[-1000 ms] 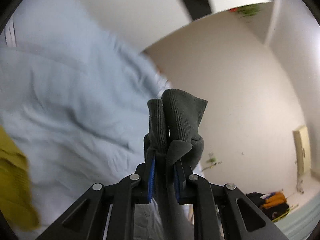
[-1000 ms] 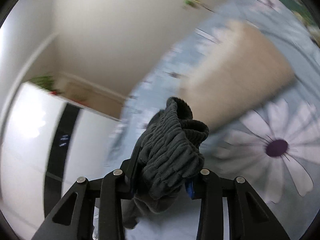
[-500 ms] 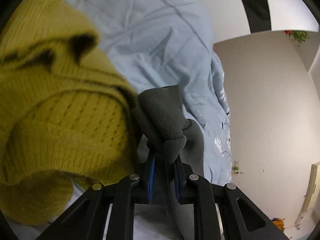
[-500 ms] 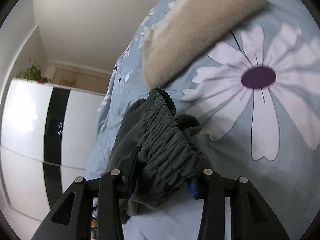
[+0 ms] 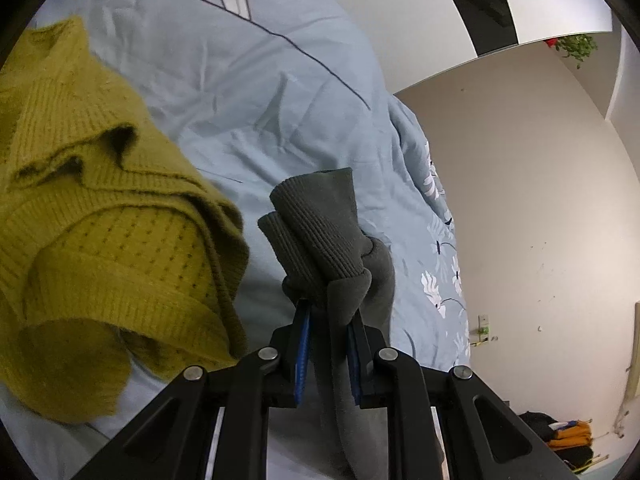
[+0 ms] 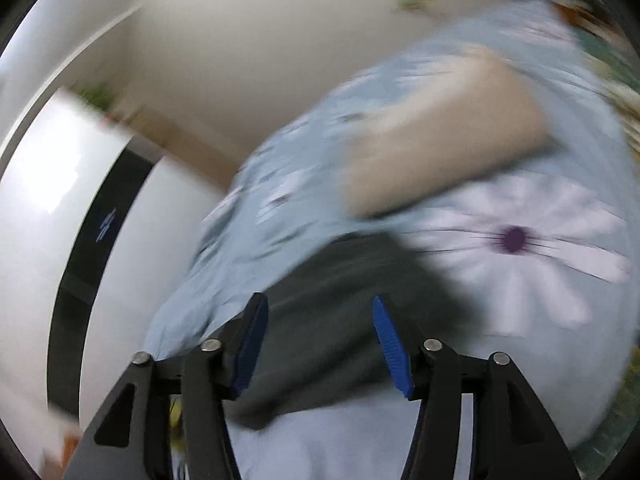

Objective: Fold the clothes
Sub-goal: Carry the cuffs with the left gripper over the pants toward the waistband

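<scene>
Your left gripper pinches grey garment by ribbed cuff, blue pads pressed tight on fabric. Cuff sticks up above light blue floral duvet. Mustard knit sweater lies crumpled just beside, to its left. Your right gripper spread wide, holding nothing. Grey garment lies on duvet beneath it, blurred. Beige garment rests farther back.

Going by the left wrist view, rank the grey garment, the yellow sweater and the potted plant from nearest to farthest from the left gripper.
1. Grey garment: clamped in the left gripper, its ribbed cuff sticking out ahead.
2. Yellow sweater: crumpled on the blue duvet, just left of the gripper.
3. Potted plant: far off at upper right, high by the wall.
</scene>
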### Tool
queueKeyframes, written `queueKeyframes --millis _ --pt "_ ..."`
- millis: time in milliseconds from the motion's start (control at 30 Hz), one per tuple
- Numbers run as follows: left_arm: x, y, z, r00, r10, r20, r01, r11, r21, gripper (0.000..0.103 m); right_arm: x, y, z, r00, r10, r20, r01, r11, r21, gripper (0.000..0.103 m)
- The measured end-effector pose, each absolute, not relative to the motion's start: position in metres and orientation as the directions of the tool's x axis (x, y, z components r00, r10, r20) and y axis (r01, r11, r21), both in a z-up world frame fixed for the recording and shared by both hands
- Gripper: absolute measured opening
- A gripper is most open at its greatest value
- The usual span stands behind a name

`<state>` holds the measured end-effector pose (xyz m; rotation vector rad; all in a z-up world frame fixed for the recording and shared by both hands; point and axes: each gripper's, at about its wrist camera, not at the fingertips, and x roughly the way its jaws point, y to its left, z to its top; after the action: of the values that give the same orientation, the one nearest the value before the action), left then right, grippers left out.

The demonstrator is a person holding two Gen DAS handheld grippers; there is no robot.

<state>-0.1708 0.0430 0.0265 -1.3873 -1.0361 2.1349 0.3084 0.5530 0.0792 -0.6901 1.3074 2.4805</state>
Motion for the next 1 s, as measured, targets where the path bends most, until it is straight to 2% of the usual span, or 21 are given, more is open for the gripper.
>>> queueKeyframes --millis 167,300,500,633,767,1000 --pt "-0.171 0.045 0.034 -0.435 0.661 -0.611 0.031 -0.667 -0.744 0.017 0.186 0.478 0.07 -0.785 -0.258 -0.564 -0.272 -0.674 0.687 0.059" --pt "-0.177 0.042 0.024 -0.422 0.653 -0.628 0.029 -0.683 -0.73 0.018 0.129 0.426 0.049 -0.709 -0.396 -0.584 -0.189 -0.691 0.698 0.059" --pt "-0.182 0.034 -0.004 -0.378 0.654 -0.655 0.081 -0.682 -0.727 0.018 0.127 0.417 0.035 -0.701 -0.388 -0.598 -0.213 -0.686 0.696 0.059" --pt "-0.178 0.032 0.001 -0.379 0.652 -0.656 0.06 -0.691 -0.721 0.018 0.137 0.422 0.033 -0.712 -0.369 -0.597 -0.235 -0.676 0.698 0.059" --pt "-0.166 0.044 0.033 -0.417 0.631 -0.654 -0.017 -0.725 -0.689 0.018 0.146 0.427 0.032 -0.723 -0.35 -0.596 -0.255 -0.666 0.701 0.059" --pt "-0.098 0.12 0.128 -0.533 0.564 -0.63 -0.345 -0.826 -0.447 0.018 0.192 0.445 0.018 -0.759 -0.295 -0.58 -0.333 -0.59 0.736 0.059"
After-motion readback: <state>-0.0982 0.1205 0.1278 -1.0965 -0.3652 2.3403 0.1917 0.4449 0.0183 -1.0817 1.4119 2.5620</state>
